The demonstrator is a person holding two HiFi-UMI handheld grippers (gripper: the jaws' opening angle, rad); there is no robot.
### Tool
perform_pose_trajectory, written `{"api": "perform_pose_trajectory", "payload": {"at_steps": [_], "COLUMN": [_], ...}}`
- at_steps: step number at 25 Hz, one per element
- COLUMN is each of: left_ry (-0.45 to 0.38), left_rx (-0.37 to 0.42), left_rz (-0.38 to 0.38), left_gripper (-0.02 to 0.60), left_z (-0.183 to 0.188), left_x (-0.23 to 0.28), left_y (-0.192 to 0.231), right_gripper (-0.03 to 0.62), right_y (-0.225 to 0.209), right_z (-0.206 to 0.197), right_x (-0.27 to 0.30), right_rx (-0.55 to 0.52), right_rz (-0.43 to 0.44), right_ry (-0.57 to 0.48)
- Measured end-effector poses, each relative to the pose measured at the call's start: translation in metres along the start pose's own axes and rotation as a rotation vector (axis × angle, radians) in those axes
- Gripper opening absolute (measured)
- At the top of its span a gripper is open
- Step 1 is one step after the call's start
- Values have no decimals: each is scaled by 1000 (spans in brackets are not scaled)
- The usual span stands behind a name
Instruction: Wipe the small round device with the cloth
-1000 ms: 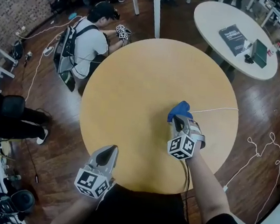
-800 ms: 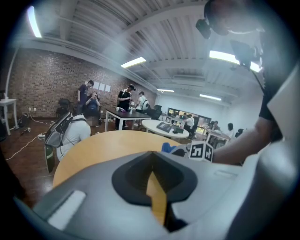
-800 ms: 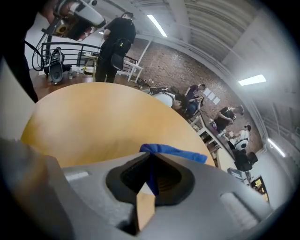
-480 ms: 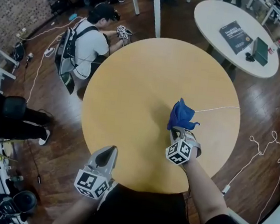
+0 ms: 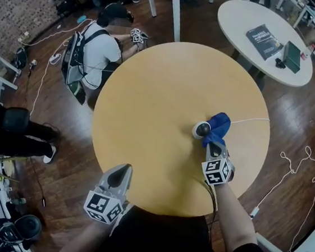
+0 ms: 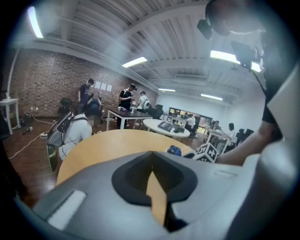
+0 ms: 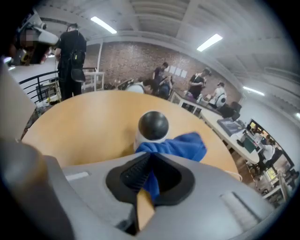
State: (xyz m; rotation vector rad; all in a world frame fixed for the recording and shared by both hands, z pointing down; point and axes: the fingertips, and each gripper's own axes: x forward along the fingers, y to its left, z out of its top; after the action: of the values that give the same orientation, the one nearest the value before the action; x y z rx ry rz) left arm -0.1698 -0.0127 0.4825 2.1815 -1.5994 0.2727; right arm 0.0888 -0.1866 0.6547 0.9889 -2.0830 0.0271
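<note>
Jaws on the right gripper (image 5: 213, 148) pinch a soft, crumpled blue cloth (image 7: 183, 146) right up against the glossy ball-shaped device (image 7: 152, 125); left gripper (image 6: 151, 174) jaws pressed together, empty.

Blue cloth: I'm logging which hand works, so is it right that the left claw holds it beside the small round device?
No. The right claw is shut on the blue cloth, beside the small round device; the right gripper view shows it. The left claw holds nothing.
</note>
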Motion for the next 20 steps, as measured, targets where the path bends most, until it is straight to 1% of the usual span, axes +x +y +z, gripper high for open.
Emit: {"api": "perform_pose_trajectory", "payload": {"at_steps": [2, 4, 6, 7, 10, 12, 14, 20], "left_ry": [-1, -2, -1, -1, -1, -2, -1, -6], "left_rx": [1, 2, 3, 4, 8, 9, 9, -14], "left_rz": [1, 2, 2, 2, 8, 18, 28, 53], "left_gripper": [3, 3, 3, 3, 3, 4, 3, 3], "left_z": [-1, -1, 0, 0, -1, 0, -1, -5], "left_x": [-1, -2, -3, -5, -9, -12, -16, -30], "left_y": [1, 0, -1, -1, 0, 2, 4, 21], "right_gripper": [18, 18, 18, 18, 18, 18, 18, 18], "right_y": [-21, -37, -44, -44, -40, -36, -30, -19], "right_z": [23, 46, 64, 70, 77, 73, 65, 45], "right_x": [-21, -38, -45, -43, -27, -14, -6, 2], "right_rx": [23, 32, 34, 34, 13, -1, 5, 48], "right_rz": [-82, -134, -143, -134, -101, -85, -76, -91], "right_ry": [-131, -248, -320, -328, -285, -221, -178, -129]}}
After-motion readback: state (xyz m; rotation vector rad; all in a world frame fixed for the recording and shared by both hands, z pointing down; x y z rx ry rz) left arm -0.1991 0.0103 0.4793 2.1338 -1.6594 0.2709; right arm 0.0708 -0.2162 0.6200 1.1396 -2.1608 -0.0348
